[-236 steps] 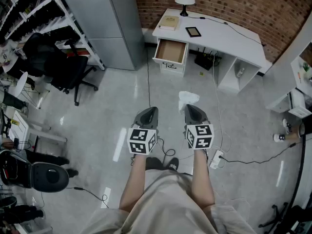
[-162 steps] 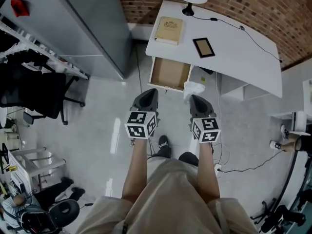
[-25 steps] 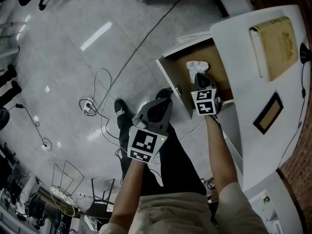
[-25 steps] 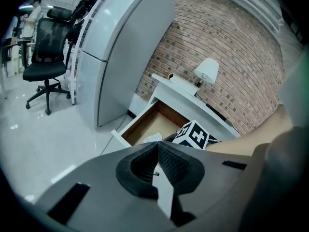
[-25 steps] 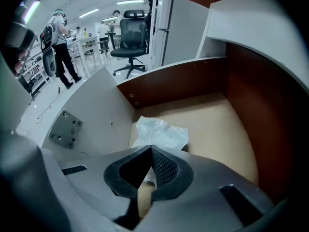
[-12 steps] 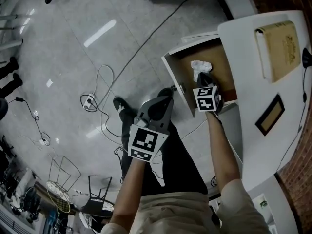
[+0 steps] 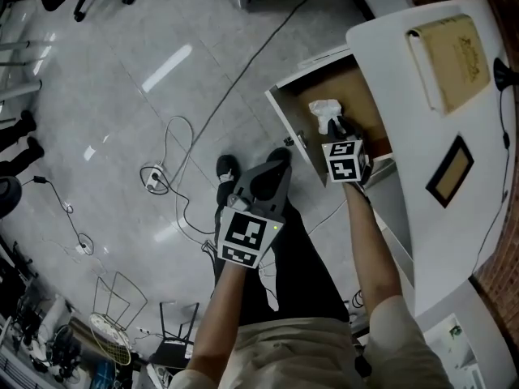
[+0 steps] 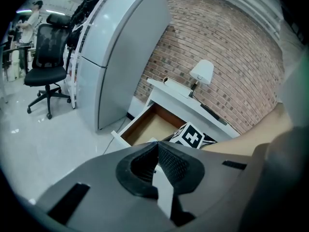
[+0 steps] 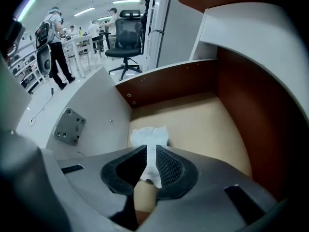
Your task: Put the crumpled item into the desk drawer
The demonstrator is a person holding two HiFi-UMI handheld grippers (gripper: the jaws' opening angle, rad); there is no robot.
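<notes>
The crumpled white item [image 7: 323, 110] lies low inside the open desk drawer [image 7: 285, 120], over its tan floor. My right gripper [image 7: 334, 125] reaches into the drawer and is shut on the item's near end. In the right gripper view the crumpled item [image 9: 147, 135] runs down between the narrow-set jaws of the right gripper [image 9: 150, 147], with the drawer floor [image 9: 203, 124] beyond. My left gripper [image 7: 278, 171] hangs shut and empty over the floor in front of the drawer. The left gripper [image 8: 157, 144] looks toward the drawer [image 8: 147, 125].
The white desk [image 7: 478, 128] carries a tan book [image 7: 454, 47] and a dark tablet [image 7: 450, 173]. Cables and a power strip [image 7: 152, 173] lie on the grey floor at left. A grey cabinet [image 8: 116, 57] and an office chair [image 8: 46, 76] stand left of the desk.
Over several seconds the person walked up to the desk with the item in the right gripper. Within the last second the right gripper stays in the drawer, and the item has barely moved.
</notes>
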